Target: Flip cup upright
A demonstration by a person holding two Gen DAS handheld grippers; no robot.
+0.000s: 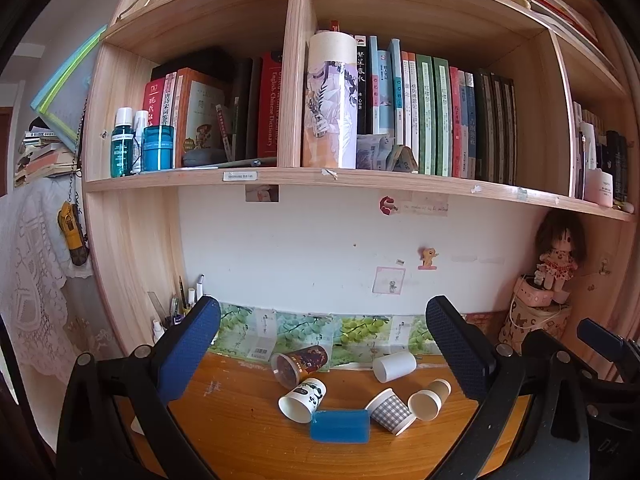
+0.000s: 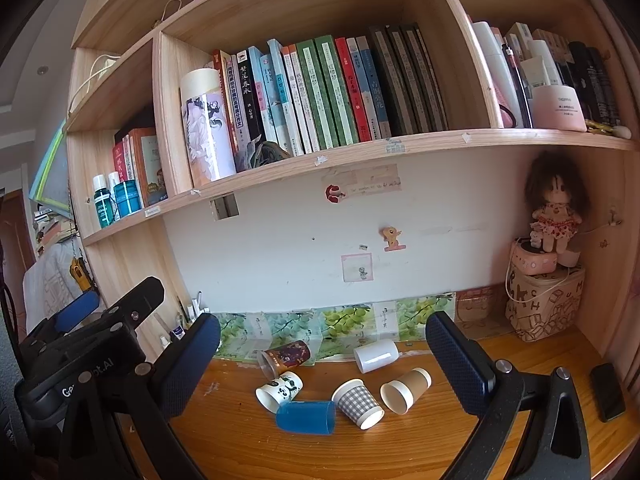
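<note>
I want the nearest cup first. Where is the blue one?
The blue cup lies on its side at the front of the cluster, between the panda cup and checked cup.

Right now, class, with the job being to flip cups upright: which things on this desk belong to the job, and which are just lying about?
Belong to the job, all lying on their sides:
blue plastic cup
grey checked paper cup
brown paper cup
white panda-print cup
plain white cup
dark printed clear cup

Just lying about:
black phone
rag doll
patterned fabric box
</note>
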